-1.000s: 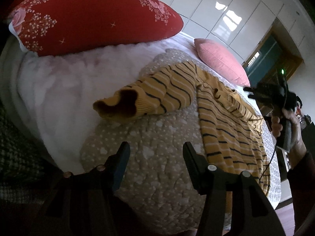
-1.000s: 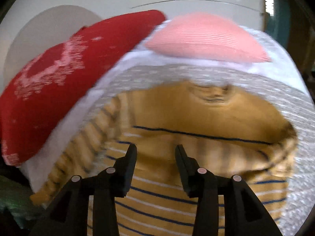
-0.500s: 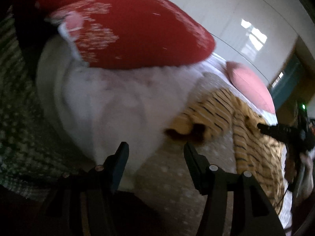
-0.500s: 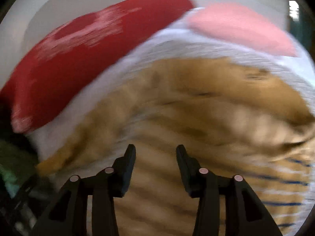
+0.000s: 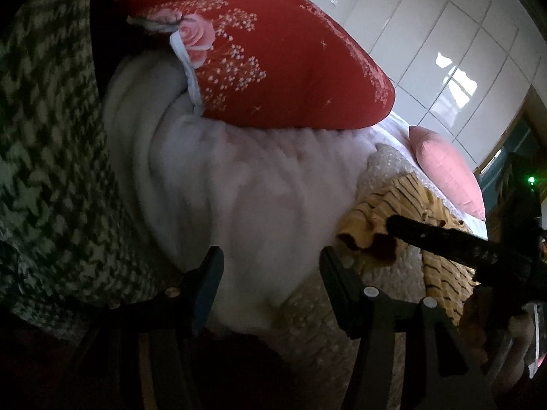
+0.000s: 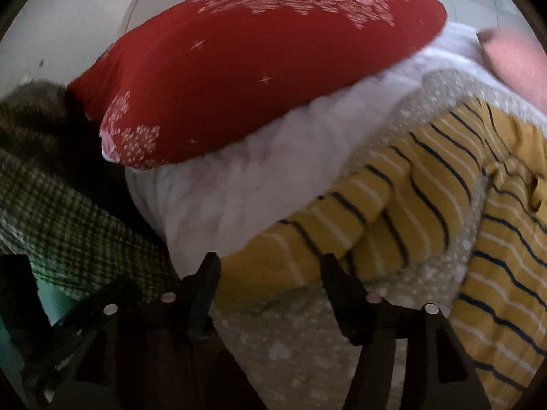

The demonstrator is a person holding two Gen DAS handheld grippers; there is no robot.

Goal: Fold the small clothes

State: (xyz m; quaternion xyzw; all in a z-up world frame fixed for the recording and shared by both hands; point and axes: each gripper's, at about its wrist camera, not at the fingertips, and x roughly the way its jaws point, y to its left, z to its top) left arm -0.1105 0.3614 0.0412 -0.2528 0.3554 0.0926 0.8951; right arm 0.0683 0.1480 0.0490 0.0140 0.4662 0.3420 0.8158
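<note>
From the left wrist view, the left gripper (image 5: 270, 266) hangs with its jaws apart and nothing between them, aimed at the white fluffy blanket (image 5: 246, 184) rather than at the garment. The yellow striped sweater (image 5: 427, 239) lies off to the right on the dotted grey quilt (image 5: 318, 307), its sleeve cuff (image 5: 362, 239) stretched toward the blanket. The right gripper (image 5: 393, 225) reaches in from the right with its tip over that cuff; its handle sits in the person's hand (image 5: 485, 311). I judge the left tool is simply waiting out of the way.

From the right wrist view, the right gripper (image 6: 270, 273) is opening its jaws, and the sleeve (image 6: 342, 225) lies just ahead between the fingertips, not pinched. It looks lined up to take the cuff for folding inward. The sweater's body (image 6: 506, 273) spreads flat to the right. The red floral pillow (image 6: 259, 68) rests on the blanket behind, a pink cushion (image 6: 512, 58) lies farther back, and a green checked fabric (image 6: 68, 225) sits to the left; none blocks the sleeve.
</note>
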